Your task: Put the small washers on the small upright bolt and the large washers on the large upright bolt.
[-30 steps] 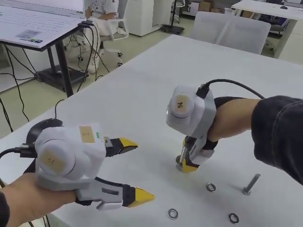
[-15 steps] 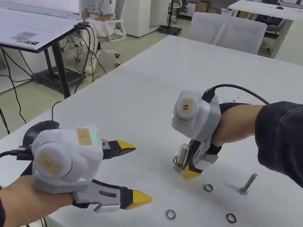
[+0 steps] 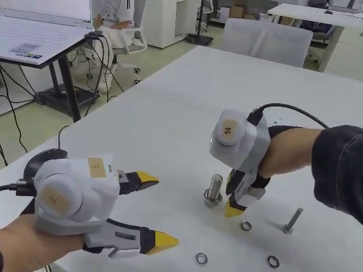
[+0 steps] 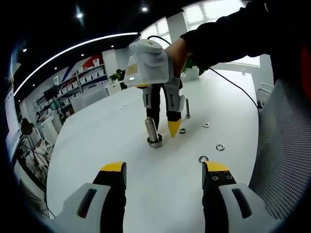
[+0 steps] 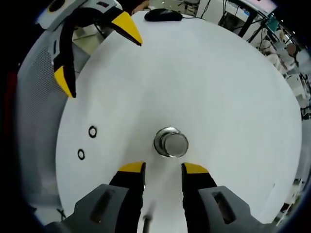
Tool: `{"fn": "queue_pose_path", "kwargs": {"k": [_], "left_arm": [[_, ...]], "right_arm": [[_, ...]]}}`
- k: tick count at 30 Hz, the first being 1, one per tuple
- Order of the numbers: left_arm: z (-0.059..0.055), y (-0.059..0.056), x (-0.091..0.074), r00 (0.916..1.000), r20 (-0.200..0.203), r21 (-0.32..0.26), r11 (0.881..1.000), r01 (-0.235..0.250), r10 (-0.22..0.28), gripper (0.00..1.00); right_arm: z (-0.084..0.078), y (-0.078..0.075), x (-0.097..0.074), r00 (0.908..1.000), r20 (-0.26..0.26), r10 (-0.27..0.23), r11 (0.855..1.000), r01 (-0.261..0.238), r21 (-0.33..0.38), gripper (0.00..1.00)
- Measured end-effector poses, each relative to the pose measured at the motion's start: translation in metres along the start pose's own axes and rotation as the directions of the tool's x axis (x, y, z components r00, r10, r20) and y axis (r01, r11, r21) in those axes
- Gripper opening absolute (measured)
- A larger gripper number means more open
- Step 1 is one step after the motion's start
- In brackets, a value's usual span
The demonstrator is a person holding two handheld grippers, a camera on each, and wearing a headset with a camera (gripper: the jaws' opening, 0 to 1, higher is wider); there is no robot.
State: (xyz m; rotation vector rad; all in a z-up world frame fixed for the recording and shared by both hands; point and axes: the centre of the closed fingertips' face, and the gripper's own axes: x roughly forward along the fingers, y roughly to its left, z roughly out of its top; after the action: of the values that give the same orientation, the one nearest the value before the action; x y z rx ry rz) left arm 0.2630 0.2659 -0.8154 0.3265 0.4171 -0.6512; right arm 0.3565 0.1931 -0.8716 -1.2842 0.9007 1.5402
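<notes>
The large bolt (image 3: 214, 188) stands upright on the white table (image 3: 170, 113), head down, free of both grippers. My right gripper (image 3: 231, 205) points down just to its right, open, with nothing between its jaws; in the right gripper view the bolt (image 5: 171, 142) sits just ahead of the gripper (image 5: 163, 168). The small bolt (image 3: 292, 221) is to the right; whether it stands or lies I cannot tell. Three small washers (image 3: 245, 225) (image 3: 201, 259) (image 3: 273, 262) lie flat near the front. My left gripper (image 3: 154, 211) hovers at the front left, wide open and holding nothing.
A grey chair (image 3: 266, 39) stands at the table's far end. A desk with a laptop (image 3: 34, 34) and cables is to the left across the floor. The left gripper view has the large bolt (image 4: 153, 133) and several washers (image 4: 220, 146) around it.
My right gripper has let go of the large bolt and drawn back to the right of it. The bolt now stands in the open. The left gripper has hardly moved.
</notes>
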Motion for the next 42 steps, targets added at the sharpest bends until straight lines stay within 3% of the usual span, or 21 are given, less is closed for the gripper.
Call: {"fn": "queue_pose_path", "kwargs": {"k": [25, 42], "left_arm": [[0.002, -0.003, -0.001, 0.9999, -0.007, 0.013, 1.000, 0.011, -0.011, 0.62], [0.002, -0.005, -0.002, 0.9999, -0.007, 0.017, 1.000, 0.014, -0.014, 0.62]], "right_arm": [[-0.024, 0.020, -0.012, 0.9999, -0.001, -0.015, 0.999, 0.015, 0.046, 0.31], [-0.034, 0.034, -0.003, 0.9998, -0.021, 0.002, 0.998, -0.001, 0.059, 0.27]]}}
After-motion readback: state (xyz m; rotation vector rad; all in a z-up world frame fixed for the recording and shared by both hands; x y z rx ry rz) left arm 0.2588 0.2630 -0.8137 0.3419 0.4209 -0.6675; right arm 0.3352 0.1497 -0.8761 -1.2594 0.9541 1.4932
